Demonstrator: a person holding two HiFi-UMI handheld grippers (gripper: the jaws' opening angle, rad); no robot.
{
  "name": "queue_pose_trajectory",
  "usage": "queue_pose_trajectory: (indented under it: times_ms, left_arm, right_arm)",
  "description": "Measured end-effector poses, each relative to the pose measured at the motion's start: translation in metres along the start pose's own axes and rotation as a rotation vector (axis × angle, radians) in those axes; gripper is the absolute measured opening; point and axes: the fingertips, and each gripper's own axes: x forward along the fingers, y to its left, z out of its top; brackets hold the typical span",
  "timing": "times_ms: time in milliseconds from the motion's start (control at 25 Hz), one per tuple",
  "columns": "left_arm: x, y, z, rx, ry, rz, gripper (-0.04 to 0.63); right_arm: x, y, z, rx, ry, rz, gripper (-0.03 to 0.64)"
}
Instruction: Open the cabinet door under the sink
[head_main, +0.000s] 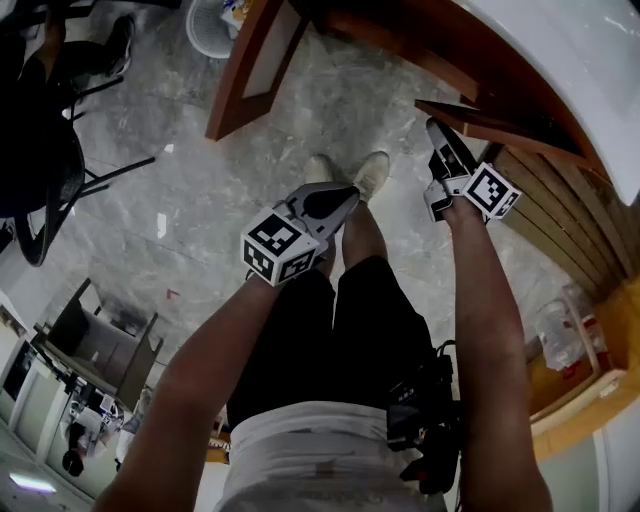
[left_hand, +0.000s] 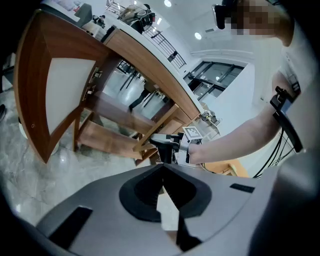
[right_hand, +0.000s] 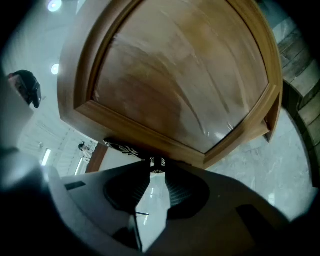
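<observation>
The cabinet door (right_hand: 185, 85), a brown wooden panel with a raised frame, fills the right gripper view. Its dark ornate handle (right_hand: 127, 148) ends in a knob (right_hand: 158, 163) that sits between my right gripper's tips. My right gripper (right_hand: 157, 169) is shut on that handle. In the head view the right gripper (head_main: 436, 132) points at the edge of the door (head_main: 490, 125), which stands partly swung out below the white counter (head_main: 570, 60). My left gripper (head_main: 342, 196) hovers over the floor at mid-frame, shut and holding nothing. The left gripper (left_hand: 162, 167) view also shows the right gripper (left_hand: 167, 145) at the door.
Another wooden door (head_main: 250, 70) stands wide open at the upper left. A black chair (head_main: 50, 150) is at the far left and a white basket (head_main: 215, 25) at the top. Wooden slats (head_main: 560, 215) and a plastic bottle (head_main: 562, 335) are on the right. My shoes (head_main: 370, 172) stand on the marble floor.
</observation>
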Motion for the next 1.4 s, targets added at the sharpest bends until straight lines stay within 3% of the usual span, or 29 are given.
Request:
queue_pose_trajectory:
  times_ms: [360,640,880,1400]
  left_arm:
    - [-0.02,0.003,-0.015,0.071,0.055,-0.026,0.011]
    - [-0.015,-0.01,-0.022,0.08,0.026,0.008,0.011]
    - [0.002,-0.046,-0.016,0.09,-0.016,0.036,0.011]
    - [0.035,-0.098,-0.041,0.116,0.009,0.021,0.011]
  right_arm:
    - [-0.013,-0.002,-0.018,-0.052,0.041,0.035,0.1]
    - [-0.036,-0.003,-0.034,-0.091,0.08,0.063,0.1]
    - [-0.064,-0.006,-0.044,-0.157,0.151,0.077,0.098]
    - [-0.131,-0.036,-0.082,-0.248,0.293,0.071,0.095]
